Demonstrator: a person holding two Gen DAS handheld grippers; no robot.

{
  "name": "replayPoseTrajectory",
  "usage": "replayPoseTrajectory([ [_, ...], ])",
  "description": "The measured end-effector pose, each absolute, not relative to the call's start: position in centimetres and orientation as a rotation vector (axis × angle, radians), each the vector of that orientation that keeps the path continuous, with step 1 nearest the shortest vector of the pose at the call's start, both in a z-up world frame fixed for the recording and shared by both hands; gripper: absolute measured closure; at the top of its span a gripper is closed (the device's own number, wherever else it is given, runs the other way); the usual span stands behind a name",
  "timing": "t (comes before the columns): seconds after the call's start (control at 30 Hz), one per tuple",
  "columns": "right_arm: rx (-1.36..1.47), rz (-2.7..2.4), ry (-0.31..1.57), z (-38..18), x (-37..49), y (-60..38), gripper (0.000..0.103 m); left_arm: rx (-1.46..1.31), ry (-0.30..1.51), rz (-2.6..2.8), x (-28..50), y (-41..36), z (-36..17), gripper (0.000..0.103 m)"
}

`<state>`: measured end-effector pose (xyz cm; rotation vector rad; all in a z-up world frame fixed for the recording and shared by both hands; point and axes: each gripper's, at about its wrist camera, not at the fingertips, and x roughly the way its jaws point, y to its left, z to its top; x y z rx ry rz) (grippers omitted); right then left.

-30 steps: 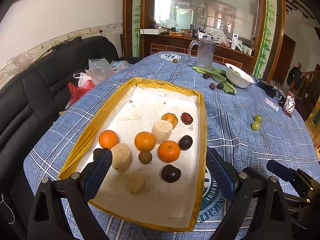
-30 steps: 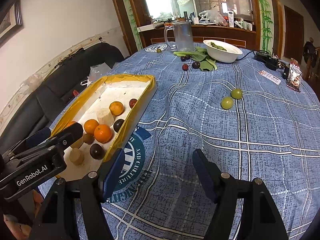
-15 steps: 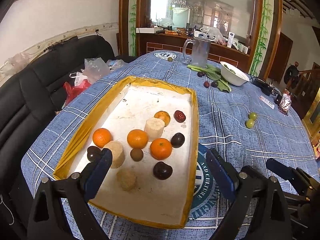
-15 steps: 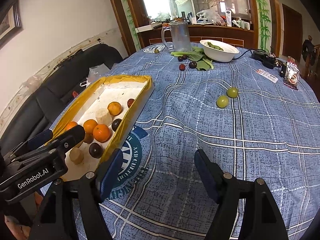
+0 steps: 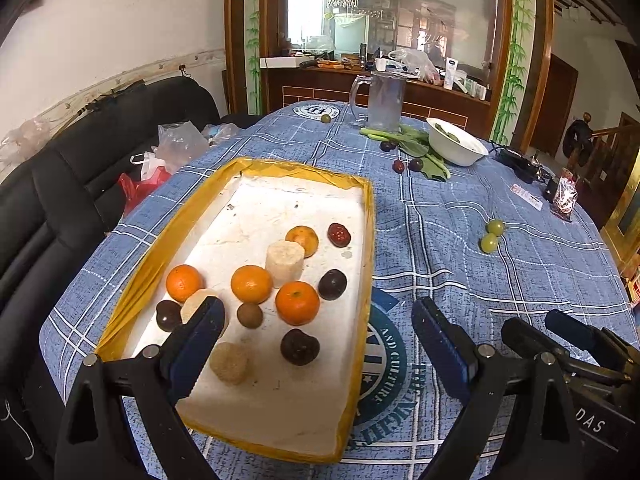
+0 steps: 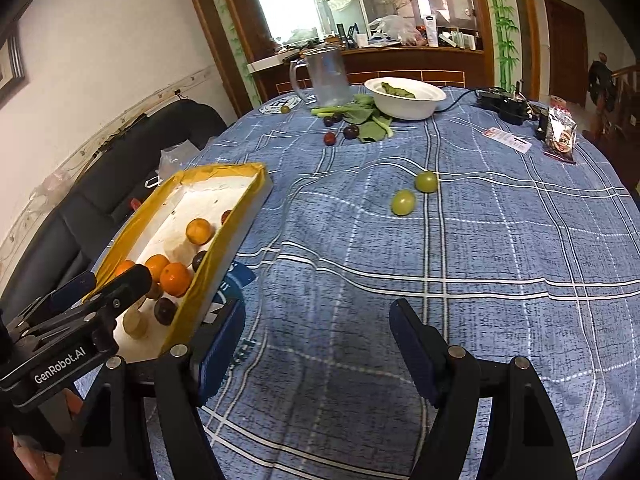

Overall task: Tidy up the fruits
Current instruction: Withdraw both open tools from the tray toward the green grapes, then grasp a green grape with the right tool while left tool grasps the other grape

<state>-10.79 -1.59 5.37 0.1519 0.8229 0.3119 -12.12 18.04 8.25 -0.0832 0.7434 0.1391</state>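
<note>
A white foam tray with a yellow rim (image 5: 362, 216) (image 6: 244, 208) lies on the blue checked tablecloth. It holds several oranges (image 5: 297, 302), dark plums (image 5: 299, 346), pale cylinder pieces (image 5: 285, 258) and a red date (image 5: 339, 233). Two green fruits (image 6: 403, 201) (image 5: 489, 242) lie loose on the cloth right of the tray. Dark plums and a red fruit (image 6: 351, 131) lie near the greens. My left gripper (image 5: 318, 338) is open and empty over the tray's near end. My right gripper (image 6: 318, 344) is open and empty over bare cloth.
A glass jug (image 5: 382, 98), a white bowl (image 6: 404, 96) with greens, leafy vegetables (image 5: 416, 146), a cable and charger (image 6: 502, 104) and a snack packet (image 6: 560, 136) stand at the far side. A black sofa with plastic bags (image 5: 172, 148) is at the left.
Both grippers have drawn back and risen slightly, so the tray and fruits look a little farther away. Both stay open and empty.
</note>
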Motion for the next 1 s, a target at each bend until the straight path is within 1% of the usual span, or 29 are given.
replayPoseTrajectory([
  [0.47,0.146,0.261,0.824,5.4,-10.4,-4.7,0.024,-0.075,0.742,0.117,-11.6,17.2,8.2,0.009],
  [0.7,0.092,0.162,0.802,6.6,-6.1,-9.2,0.025,-0.107,0.711,0.083,-11.4,17.3,8.6,0.009],
  [0.77,0.115,0.177,0.8,6.5,-3.9,-10.2,0.032,-0.115,0.721,0.057,-11.0,17.0,8.4,0.009],
  [0.8,0.129,0.19,0.805,6.4,-2.8,-10.4,0.038,-0.121,0.731,0.04,-10.7,16.7,8.3,0.009],
  [0.93,0.214,0.221,0.862,4.6,2.8,-10.9,0.048,-0.125,0.753,-0.031,-10.2,15.6,8.1,0.009],
  [1.0,0.25,0.24,0.898,3.2,5.2,-10.5,0.049,-0.116,0.747,-0.063,-10.1,15.1,8.2,0.009],
])
